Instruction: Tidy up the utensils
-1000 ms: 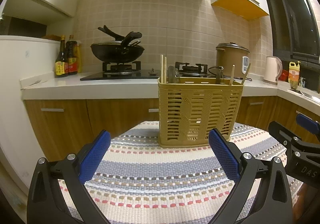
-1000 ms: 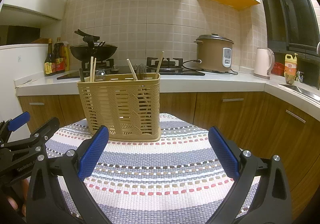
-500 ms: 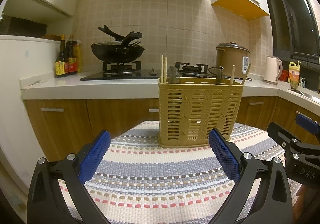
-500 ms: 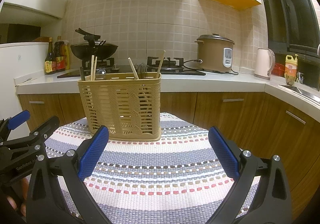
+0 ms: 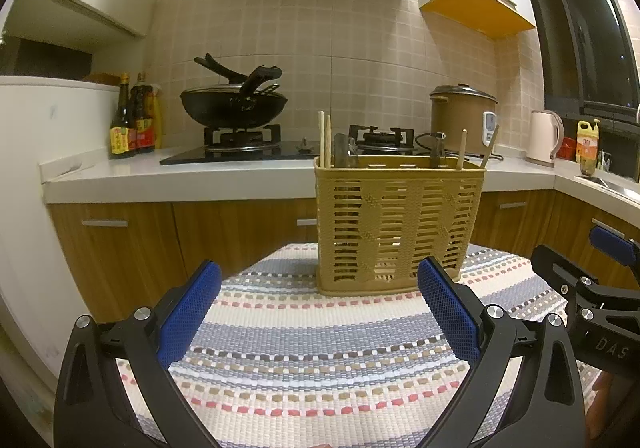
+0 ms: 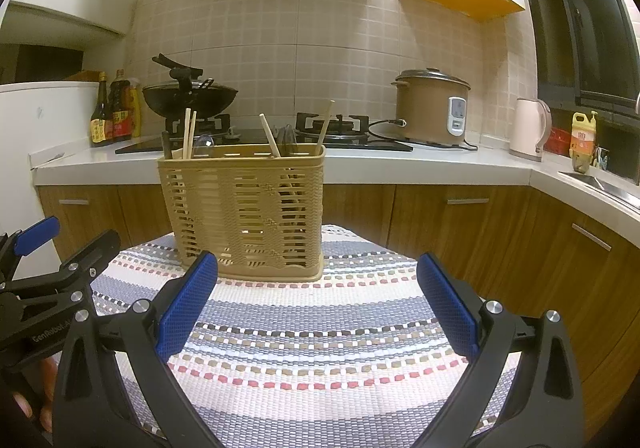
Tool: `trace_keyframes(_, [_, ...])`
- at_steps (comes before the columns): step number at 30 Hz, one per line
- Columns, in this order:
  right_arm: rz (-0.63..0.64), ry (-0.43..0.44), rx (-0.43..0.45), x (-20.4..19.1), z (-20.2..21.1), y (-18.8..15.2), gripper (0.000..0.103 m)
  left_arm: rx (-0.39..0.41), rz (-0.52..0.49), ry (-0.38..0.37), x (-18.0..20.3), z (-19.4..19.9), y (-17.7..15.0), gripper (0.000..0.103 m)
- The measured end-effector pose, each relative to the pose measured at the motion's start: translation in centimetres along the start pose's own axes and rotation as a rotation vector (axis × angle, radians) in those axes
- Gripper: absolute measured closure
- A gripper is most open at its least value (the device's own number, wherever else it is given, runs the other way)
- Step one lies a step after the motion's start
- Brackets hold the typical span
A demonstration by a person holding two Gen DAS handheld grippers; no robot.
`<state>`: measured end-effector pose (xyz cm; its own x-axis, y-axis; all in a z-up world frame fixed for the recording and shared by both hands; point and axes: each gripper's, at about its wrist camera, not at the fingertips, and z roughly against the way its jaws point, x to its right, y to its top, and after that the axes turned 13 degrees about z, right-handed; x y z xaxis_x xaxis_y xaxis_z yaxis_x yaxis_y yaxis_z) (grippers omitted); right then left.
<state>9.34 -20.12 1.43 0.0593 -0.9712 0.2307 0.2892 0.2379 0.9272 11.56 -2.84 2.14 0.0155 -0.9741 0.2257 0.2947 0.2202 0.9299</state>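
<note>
A tan slatted utensil basket [image 5: 400, 224] stands upright on a striped woven mat [image 5: 312, 352]; it also shows in the right wrist view [image 6: 244, 215]. Wooden chopsticks [image 5: 324, 139] and dark utensil handles [image 5: 344, 155] stick up from it, with chopsticks [image 6: 188, 135] in the right wrist view too. My left gripper [image 5: 318, 312] is open and empty, held in front of the basket. My right gripper [image 6: 316, 308] is open and empty, to the basket's right front. Each gripper shows at the edge of the other's view.
Behind the mat runs a kitchen counter [image 5: 180, 175] with a gas hob, a black wok [image 5: 234, 107], sauce bottles [image 5: 132, 119], a brown rice cooker [image 6: 434, 107] and a pale kettle [image 6: 530, 129]. Wooden cabinets [image 6: 480, 232] stand below.
Both views have crept slightly; the basket sits almost where it was. Both grippers stay open and empty.
</note>
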Motion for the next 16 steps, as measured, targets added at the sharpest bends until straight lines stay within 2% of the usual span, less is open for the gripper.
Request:
trace_keyframes(9, [-0.009, 0.001, -0.003, 0.11, -0.08, 0.02, 0.008, 0.014, -0.015, 0.028, -0.04, 0.08, -0.02, 0.008])
trace_keyframes(16, [-0.014, 0.003, -0.007, 0.25, -0.14, 0.03, 0.008, -0.032, 0.007, 0.017, -0.65, -0.44, 0.16, 0.008])
